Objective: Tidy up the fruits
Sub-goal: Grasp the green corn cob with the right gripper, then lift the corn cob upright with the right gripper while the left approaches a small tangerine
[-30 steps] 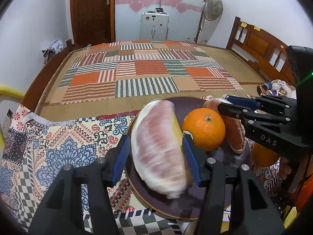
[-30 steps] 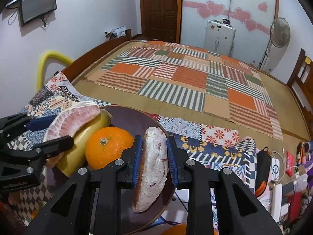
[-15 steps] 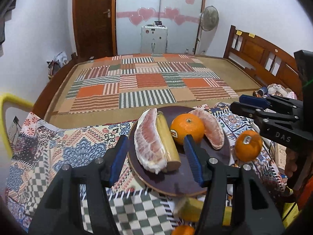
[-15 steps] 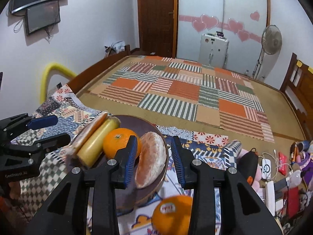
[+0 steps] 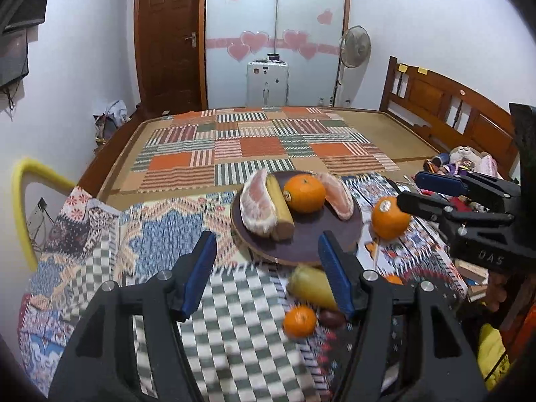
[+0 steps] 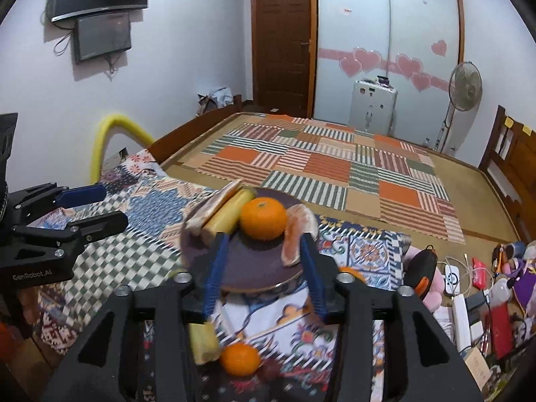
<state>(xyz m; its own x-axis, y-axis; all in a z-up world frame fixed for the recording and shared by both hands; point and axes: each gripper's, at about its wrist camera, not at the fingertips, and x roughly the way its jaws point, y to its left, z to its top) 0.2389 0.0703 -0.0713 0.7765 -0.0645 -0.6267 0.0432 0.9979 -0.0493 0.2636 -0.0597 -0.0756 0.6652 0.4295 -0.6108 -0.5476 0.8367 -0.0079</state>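
Observation:
A dark round plate (image 5: 311, 238) (image 6: 254, 264) on the patterned cloth holds a pomelo wedge (image 5: 258, 204), a yellow banana piece (image 5: 281, 211), an orange (image 5: 304, 193) (image 6: 264, 219) and a second pomelo wedge (image 5: 336, 191) (image 6: 298, 234). Off the plate lie an orange (image 5: 390, 217), a small orange (image 5: 299, 321) (image 6: 239, 359), a yellow fruit piece (image 5: 311, 284) (image 6: 202, 341) and a dark fruit (image 5: 331, 318). My left gripper (image 5: 268, 274) is open and empty, back from the plate. My right gripper (image 6: 264, 274) is open and empty, also back from it; it shows in the left wrist view (image 5: 428, 191).
A patterned cloth (image 5: 160, 227) covers the table. Clutter of chargers, boxes and toys (image 6: 475, 288) lies at the right. A bed with a patchwork mat (image 5: 261, 144) lies beyond. A yellow tube (image 5: 20, 201) curves at the left.
Both grippers let go of their pomelo wedges onto the plate, opened wide and drew back and up. More loose fruit in front of the plate came into view.

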